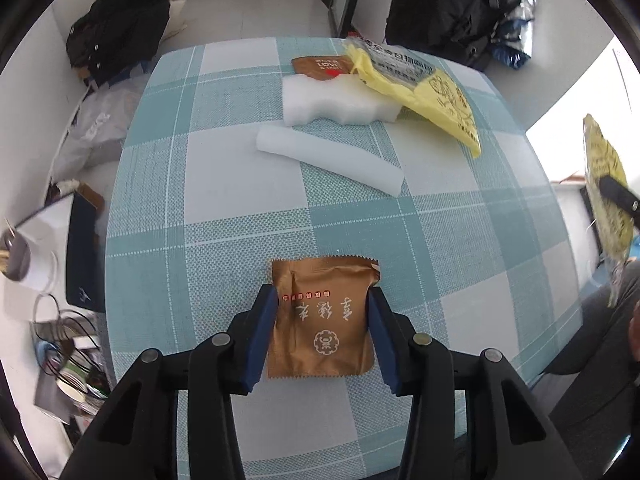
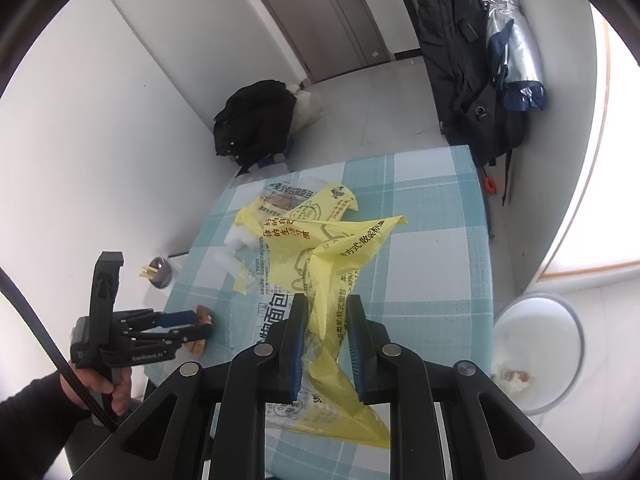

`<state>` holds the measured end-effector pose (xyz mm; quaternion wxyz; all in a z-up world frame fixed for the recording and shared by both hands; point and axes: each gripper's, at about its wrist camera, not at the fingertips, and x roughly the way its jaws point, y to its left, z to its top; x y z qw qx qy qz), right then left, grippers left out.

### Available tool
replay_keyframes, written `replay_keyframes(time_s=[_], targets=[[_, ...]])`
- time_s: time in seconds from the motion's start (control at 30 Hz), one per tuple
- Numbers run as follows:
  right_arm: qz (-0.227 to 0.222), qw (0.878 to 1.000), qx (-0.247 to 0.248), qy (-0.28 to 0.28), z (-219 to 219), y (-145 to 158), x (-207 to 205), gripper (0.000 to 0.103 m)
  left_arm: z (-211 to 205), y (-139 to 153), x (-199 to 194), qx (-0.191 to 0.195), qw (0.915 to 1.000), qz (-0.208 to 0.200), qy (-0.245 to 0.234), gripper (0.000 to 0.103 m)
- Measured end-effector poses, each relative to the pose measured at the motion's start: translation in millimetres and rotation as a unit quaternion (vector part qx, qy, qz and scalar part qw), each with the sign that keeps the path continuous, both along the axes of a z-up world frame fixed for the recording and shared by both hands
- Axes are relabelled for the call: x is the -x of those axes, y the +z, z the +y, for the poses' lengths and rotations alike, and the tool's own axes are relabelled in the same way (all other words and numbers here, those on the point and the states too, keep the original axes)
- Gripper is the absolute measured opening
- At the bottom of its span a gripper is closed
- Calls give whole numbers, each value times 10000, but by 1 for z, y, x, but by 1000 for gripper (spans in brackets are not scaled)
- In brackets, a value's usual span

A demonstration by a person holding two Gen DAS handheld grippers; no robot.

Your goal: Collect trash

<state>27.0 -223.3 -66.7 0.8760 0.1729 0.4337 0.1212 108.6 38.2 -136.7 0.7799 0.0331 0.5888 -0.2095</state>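
My left gripper is open with its blue pads on either side of a gold-brown snack wrapper that lies flat on the checked tablecloth. In the right wrist view the left gripper shows at the table's left edge over the same wrapper. My right gripper is shut on a crumpled yellow plastic bread bag and holds it up over the table. That bag also shows at the far right of the left wrist view.
Two white foam pieces, another brown wrapper and a second yellow bag lie at the table's far side. A white bin with trash stands on the floor to the right. Black bags sit by the wall.
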Motion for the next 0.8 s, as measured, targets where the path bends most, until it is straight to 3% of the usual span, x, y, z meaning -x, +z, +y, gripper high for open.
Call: replay_keyframes(time_s=[0.3,0.5,0.6,0.63,0.8], targets=[[-3,10000,43,16,2,0,0,20,30,-3,-8,1203,9882,637,702,29],[21,10000,87,44,5,-2,-1,20,32,-2,-3,1284,9872,578,754,23],[30,9999,106,32,6,-3,-2,20,32,4,-2,1362,9861,591,750,12],[25,9999,111,30,6,-3,-3,20,31,5,-2,1342,9864,576,754,1],[34,9999,161,24,8,-4,-3,20,36,5,1,1114,9880,603,888,0]])
